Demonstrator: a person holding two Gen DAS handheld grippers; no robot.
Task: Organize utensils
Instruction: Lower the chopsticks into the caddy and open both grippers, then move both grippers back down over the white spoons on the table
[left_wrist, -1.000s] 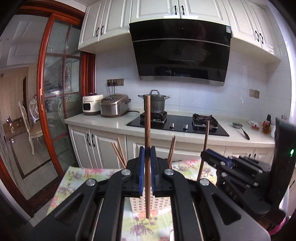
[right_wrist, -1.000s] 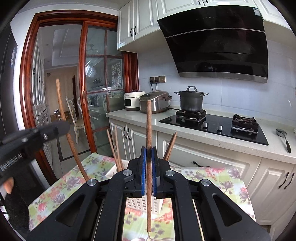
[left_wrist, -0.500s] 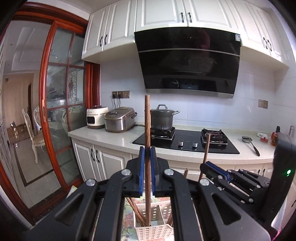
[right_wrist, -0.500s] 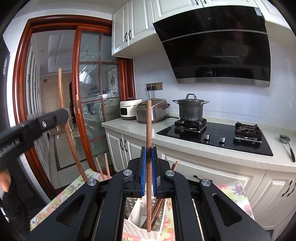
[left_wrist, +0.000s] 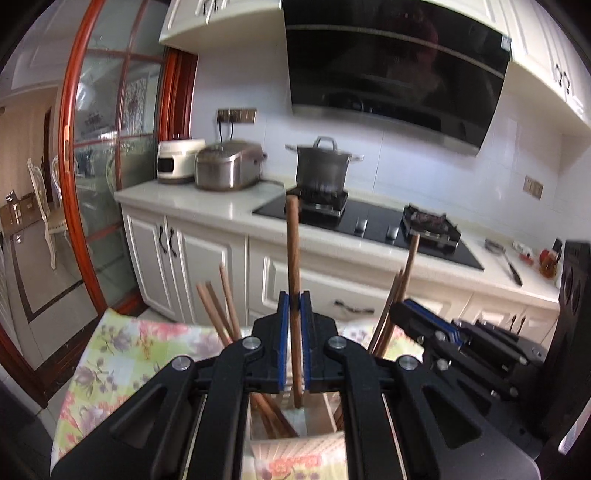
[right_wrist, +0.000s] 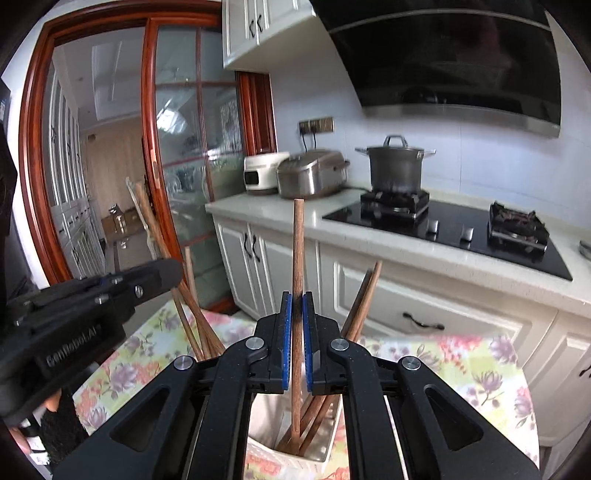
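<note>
Step in hand: judged as lowering two wooden chopsticks, one per gripper, into the white holder on the flowered tablecloth (right_wrist: 480, 365).
Left gripper (left_wrist: 294, 306): blue pads pressed onto an upright chopstick (left_wrist: 293, 251); no gap either side of the stick. Lower tip shows below the pads, over the holder's open top.
Right gripper (right_wrist: 296, 306): pads pinching its own chopstick (right_wrist: 297, 243) the same way, upright, lower end down inside the holder.
Holder (right_wrist: 321, 435): white slotted basket, directly below and just beyond both sets of fingers; its near rim is partly hidden by the gripper bodies.
Already in holder: several chopsticks (right_wrist: 360, 299) leaning right, another bunch (left_wrist: 218, 302) leaning left. They fan outward and leave a gap in the middle.
Spacing of grippers: close side by side; the left one's body appears at the left edge of the right wrist view.
How to do it well: keep each stick near vertical, aim for the middle gap, go down slowly so the tips do not knock the leaning sticks. Let go only once a tip is well inside, else the stick may tip out over the rim.
Risk: the two grippers may bump each other; releasing one at a time looks safer.
Background: counter, hob, pot (left_wrist: 323, 166), rice cooker far behind; not involved.
</note>
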